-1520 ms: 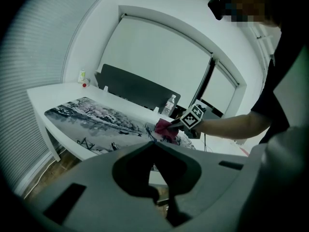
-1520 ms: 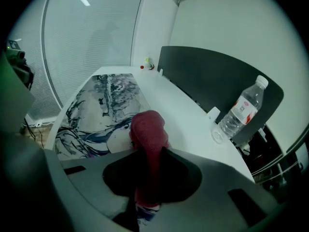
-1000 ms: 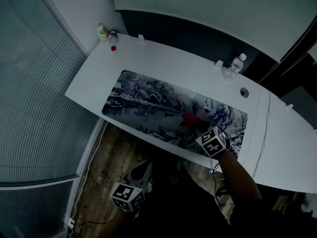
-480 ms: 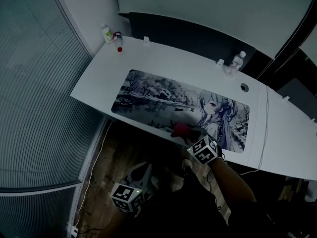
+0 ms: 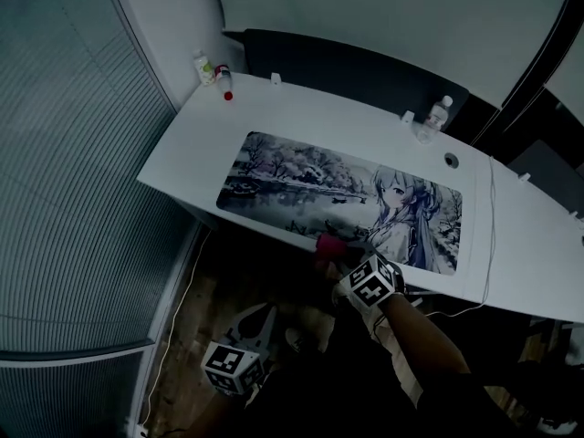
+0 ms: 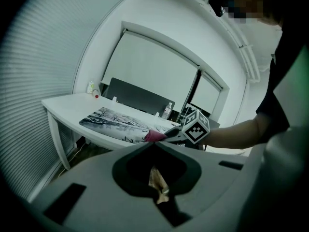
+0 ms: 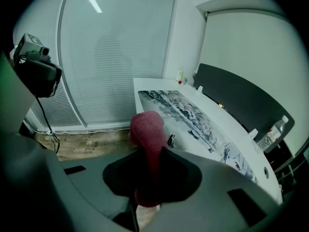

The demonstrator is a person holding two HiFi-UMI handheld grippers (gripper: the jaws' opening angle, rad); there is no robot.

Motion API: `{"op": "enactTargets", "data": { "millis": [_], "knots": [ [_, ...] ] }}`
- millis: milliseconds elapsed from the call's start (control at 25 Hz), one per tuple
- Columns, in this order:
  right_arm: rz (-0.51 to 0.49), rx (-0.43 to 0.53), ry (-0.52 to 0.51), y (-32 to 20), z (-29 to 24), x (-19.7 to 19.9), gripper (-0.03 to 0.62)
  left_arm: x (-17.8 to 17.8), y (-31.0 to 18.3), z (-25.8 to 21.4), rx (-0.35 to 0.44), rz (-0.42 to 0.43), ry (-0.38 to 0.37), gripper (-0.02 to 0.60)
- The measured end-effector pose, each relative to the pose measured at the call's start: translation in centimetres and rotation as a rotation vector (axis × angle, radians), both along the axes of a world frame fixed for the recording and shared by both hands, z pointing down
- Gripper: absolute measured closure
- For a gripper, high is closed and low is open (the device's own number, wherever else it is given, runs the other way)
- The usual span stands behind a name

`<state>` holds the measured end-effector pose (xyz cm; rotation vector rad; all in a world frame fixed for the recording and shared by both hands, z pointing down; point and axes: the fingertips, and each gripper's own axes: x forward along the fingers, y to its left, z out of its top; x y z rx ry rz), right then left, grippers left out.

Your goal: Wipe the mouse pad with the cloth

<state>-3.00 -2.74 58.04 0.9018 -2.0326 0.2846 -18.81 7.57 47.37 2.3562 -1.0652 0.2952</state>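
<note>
The white desk (image 5: 196, 144) bears a printed mouse pad (image 5: 310, 182) and water bottle (image 5: 439, 112).

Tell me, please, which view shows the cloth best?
The right gripper view: the cloth fills the centre, pinched in the right gripper. The head view shows a red patch by the mouse pad; the left gripper view, a distant tip.

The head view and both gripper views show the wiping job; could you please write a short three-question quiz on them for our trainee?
1. True or false: the right gripper is shut on the red cloth.
2. The clear bottle stands: A) on the desk, beyond the mouse pad; B) on the floor; C) on a chair.
3. Fill in: the left gripper hangs ___ desk height, holding nothing.

Key: 1 true; 2 A; 3 below.
</note>
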Motion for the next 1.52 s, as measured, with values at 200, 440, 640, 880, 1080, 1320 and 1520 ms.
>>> {"op": "enactTargets", "data": {
  "millis": [200, 440, 640, 880, 1080, 1320, 1520],
  "knots": [
    [-0.018, -0.024, 0.018, -1.4, 1.3, -0.4, 0.511, -0.6, -0.7, 0.3, -0.006, -0.023, -0.003, 0.577],
    [-0.047, -0.073, 0.034, -3.4, 3.4, -0.1, 0.511, -0.2, -2.8, 0.8, -0.027, -0.046, -0.015, 0.577],
    [-0.073, -0.096, 0.038, -5.6, 4.5, 0.7, 0.511, 0.8, -5.2, 1.2, -0.046, -0.067, -0.019, 0.577],
    [-0.073, -0.099, 0.039, -9.3, 4.6, 2.3, 0.511, 2.8, -8.3, 1.6, -0.066, -0.076, -0.016, 0.577],
    [-0.053, -0.089, 0.042, -13.1, 4.6, 4.8, 0.511, 4.2, -10.4, 2.2, -0.083, -0.075, -0.019, 0.577],
    [-0.011, -0.078, 0.049, -17.2, 4.7, 7.9, 0.511, 5.7, -12.8, 2.7, -0.101, -0.104, -0.011, 0.577],
    [0.019, -0.066, 0.054, -20.7, 4.6, 10.2, 0.511, 6.8, -13.8, 3.6, -0.128, -0.102, -0.015, 0.577]
  ]
}}
